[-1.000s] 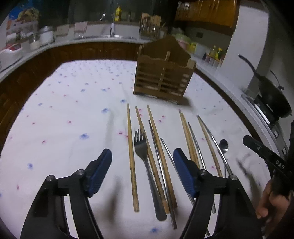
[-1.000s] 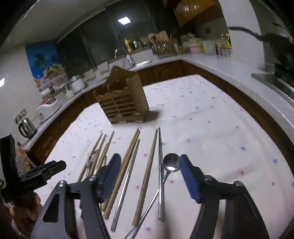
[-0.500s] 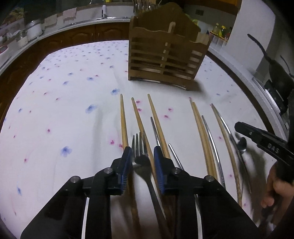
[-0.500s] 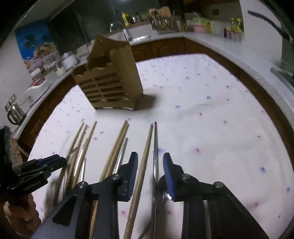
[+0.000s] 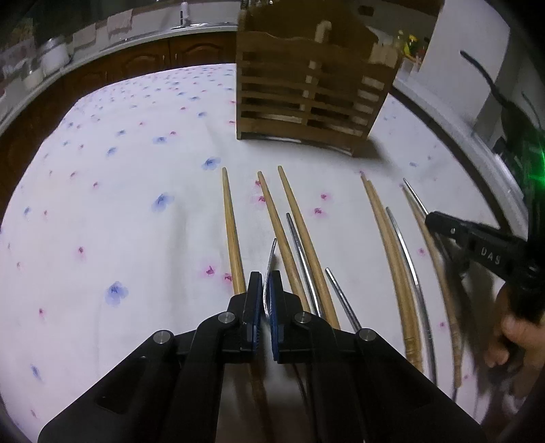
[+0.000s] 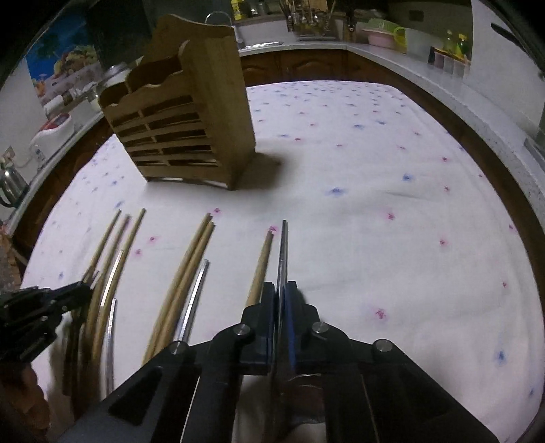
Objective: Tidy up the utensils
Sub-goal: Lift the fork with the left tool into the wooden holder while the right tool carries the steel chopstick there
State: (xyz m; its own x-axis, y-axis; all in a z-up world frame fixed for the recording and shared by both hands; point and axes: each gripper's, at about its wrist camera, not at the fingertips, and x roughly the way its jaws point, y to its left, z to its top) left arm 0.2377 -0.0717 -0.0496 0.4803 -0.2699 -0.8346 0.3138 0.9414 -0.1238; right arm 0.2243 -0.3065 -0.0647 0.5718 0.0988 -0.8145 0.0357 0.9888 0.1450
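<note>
A wooden slatted utensil holder stands at the far side of the flowered tablecloth; it also shows in the right wrist view. Wooden chopsticks and metal chopsticks lie in a row before it. My left gripper is shut on the metal fork, seen edge-on between the blue pads. My right gripper is shut on a metal chopstick, beside a wooden chopstick. Each gripper shows in the other's view, the right one and the left one.
Kitchen counters curve around the table, with a dish rack, a kettle and a black pan at the right. Brown cabinets sit behind the table.
Both grippers closed from wide open, moved down and forward, and took hold: the left on the fork, the right on a metal chopstick. The fork has turned edge-on.
</note>
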